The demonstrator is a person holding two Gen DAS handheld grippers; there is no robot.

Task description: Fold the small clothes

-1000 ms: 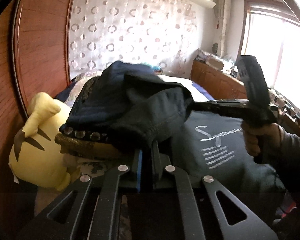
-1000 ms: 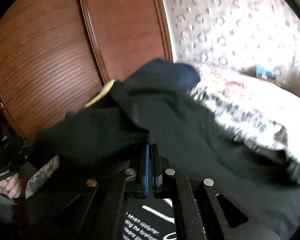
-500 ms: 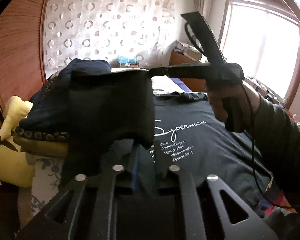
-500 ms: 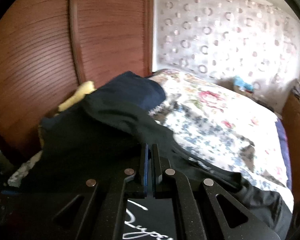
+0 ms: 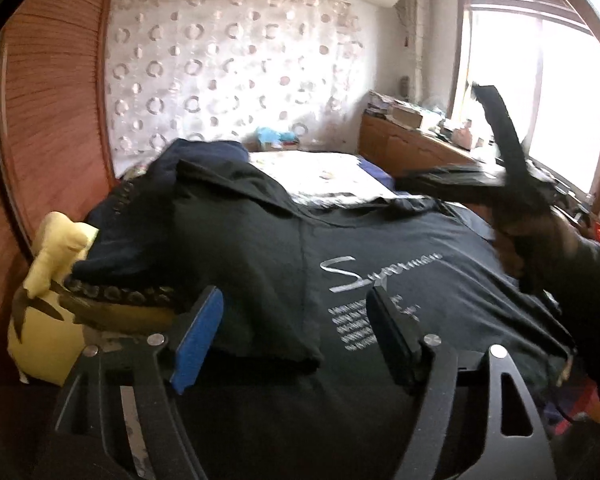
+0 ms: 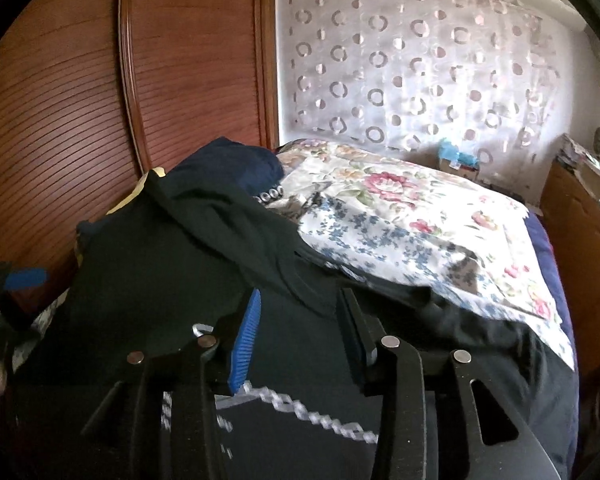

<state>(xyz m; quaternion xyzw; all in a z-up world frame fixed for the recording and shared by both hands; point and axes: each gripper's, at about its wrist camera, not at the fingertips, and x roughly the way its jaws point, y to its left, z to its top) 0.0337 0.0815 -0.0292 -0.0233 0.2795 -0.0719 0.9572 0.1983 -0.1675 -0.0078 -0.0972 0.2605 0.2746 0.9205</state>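
A black T-shirt (image 5: 380,248) with white "Superman" lettering lies spread on the bed, its left sleeve folded over the body. My left gripper (image 5: 296,312) stands open just above the folded sleeve's edge, nothing between its fingers. In the right wrist view the same shirt (image 6: 148,280) fills the foreground, and my right gripper (image 6: 298,312) hovers open over its collar area. The right gripper's body (image 5: 500,184) and the hand holding it also appear at the right of the left wrist view.
A yellow plush toy (image 5: 52,280) and a dark blue garment (image 5: 204,156) sit at the shirt's left against a wooden wardrobe (image 6: 100,100). A floral quilt (image 6: 420,216) covers the far bed. A wooden dresser (image 5: 412,148) stands by the window.
Both grippers were shut on the black shirt's sleeve, lifted it and carried it over the body. Now both have let go and stand open, and the sleeve lies folded flat.
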